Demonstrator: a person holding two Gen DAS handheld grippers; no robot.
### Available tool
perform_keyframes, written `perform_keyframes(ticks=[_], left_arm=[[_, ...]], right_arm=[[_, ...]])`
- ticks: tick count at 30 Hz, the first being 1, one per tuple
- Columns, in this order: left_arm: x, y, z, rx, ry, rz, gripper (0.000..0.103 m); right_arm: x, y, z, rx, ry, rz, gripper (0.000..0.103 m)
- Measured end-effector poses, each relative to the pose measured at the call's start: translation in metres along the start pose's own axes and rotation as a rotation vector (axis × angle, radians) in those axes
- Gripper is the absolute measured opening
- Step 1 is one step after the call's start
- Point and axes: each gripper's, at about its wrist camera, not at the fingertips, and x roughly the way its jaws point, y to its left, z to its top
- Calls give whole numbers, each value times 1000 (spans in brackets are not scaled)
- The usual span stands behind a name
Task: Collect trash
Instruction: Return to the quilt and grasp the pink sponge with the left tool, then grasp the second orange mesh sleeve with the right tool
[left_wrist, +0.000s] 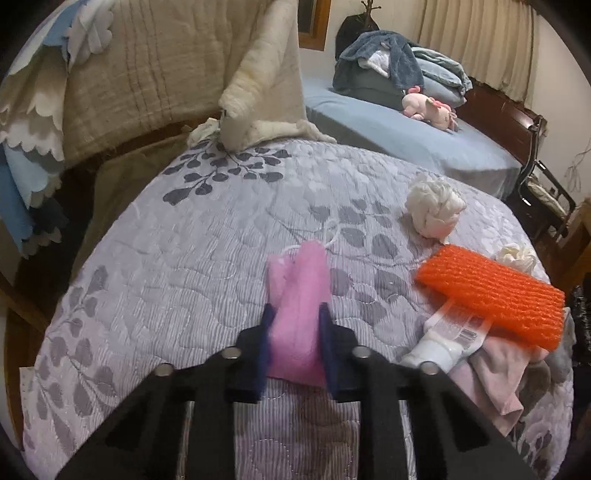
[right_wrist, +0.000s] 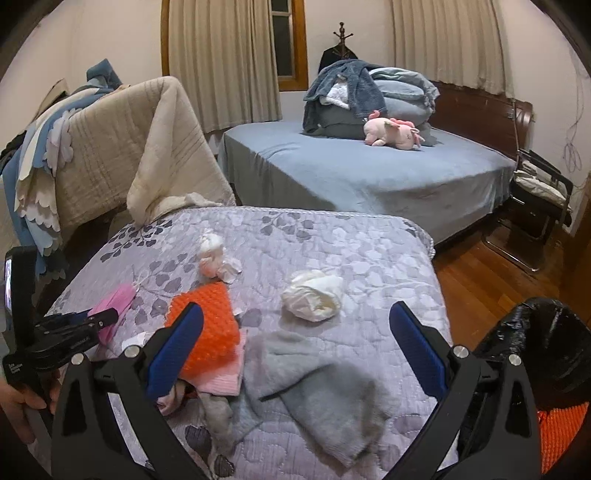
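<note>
My left gripper (left_wrist: 294, 317) is shut on a pink mesh pouch (left_wrist: 300, 306) with a white string, resting on the lilac quilt (left_wrist: 184, 266); it also shows in the right wrist view (right_wrist: 101, 319) with the pouch (right_wrist: 112, 304). My right gripper (right_wrist: 295, 343) is open and empty, above a grey cloth (right_wrist: 325, 387). A crumpled white tissue (right_wrist: 314, 295) lies between and beyond its fingers. Another white-and-pink wad (left_wrist: 436, 210) (right_wrist: 212, 256) lies further back. An orange foam net (left_wrist: 491, 291) (right_wrist: 207, 328) lies on a white tube (left_wrist: 439, 347) and pink cloth (left_wrist: 498, 373).
A black trash bag (right_wrist: 546, 354) hangs open at the quilt's right edge, with orange net below it. A small white wad (left_wrist: 517, 256) lies by the orange net. A beige blanket (right_wrist: 122, 147) drapes at the left. A blue bed (right_wrist: 369, 170) with a pink plush stands behind.
</note>
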Motion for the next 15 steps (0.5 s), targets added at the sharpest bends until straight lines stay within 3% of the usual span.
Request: perform_keyframes(ticks=[4,9,11,15], left_arm=[[-9,1,3,-2,-26,-11,13],[-29,-2,11,2,-74,-19,13],[-37,-5,15,13,-86,-19,13],[-46,-9,19,23,-104,-21,13]], right_arm=[[7,9,0,-15,14,19,97],[17,21,-1,-38,46,45,91],[22,24,-1,-44,59,57,82],[32,32,-3,-52,89,74,78]])
